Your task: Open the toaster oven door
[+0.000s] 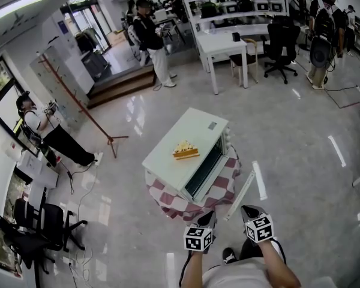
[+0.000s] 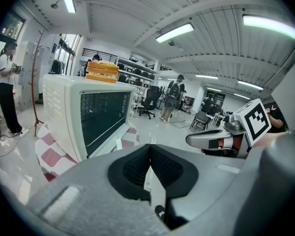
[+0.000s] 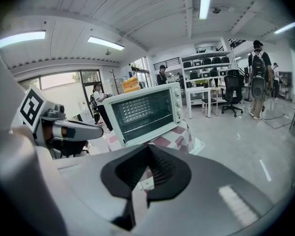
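Cream toaster oven point(image 1: 201, 134) sitting closed; I am lining up left gripper point(image 1: 209, 216) and right gripper point(image 1: 247, 210), jaws together, empty; its door point(image 3: 142, 111) needs gripping next.

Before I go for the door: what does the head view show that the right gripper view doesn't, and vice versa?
Head view only: the white toaster oven seen from above, the right gripper short of it. Right gripper view only: the oven's front face-on, its dark glass door closed, round knobs beside it, and that gripper's fingers shut on nothing. Both: the left gripper, the yellow layered snack on the oven, the red-and-white checked cloth under it.
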Available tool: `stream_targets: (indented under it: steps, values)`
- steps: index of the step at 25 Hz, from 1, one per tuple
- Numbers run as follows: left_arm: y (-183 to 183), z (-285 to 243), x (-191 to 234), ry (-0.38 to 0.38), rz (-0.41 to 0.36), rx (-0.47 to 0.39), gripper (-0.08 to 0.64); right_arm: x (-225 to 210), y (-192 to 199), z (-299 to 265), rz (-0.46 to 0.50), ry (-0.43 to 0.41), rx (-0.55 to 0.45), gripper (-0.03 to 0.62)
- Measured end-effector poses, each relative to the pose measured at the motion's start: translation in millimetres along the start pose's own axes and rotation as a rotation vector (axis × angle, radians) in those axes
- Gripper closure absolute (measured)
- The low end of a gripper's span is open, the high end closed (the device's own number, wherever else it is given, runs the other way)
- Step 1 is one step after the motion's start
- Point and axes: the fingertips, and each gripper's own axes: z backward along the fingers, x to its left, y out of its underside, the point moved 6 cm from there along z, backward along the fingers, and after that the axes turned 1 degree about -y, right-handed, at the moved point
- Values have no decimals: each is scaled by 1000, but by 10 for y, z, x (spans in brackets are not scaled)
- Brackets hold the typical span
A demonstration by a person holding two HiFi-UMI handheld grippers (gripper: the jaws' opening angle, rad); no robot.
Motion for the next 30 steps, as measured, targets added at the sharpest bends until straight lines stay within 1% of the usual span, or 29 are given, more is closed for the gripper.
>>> stream_targets:
  steps: [8,14,19,25,30]
  values:
    - [30,34,82,-25,9,8,558,42,-23,-23,5,-12,-9,589]
    - [99,74,124,-29,21,9,558,99,8,-32,20,-19,-9,589]
    - [85,102,142,-32,26,0,558,130,13,-39,29,-24,-6,589]
    - [81,105,120,-27,23,2,558,51,-32,40,14,6,-28,589]
    - [74,80,114,-18,18,1,558,55,-9,46,13,8,-22,589]
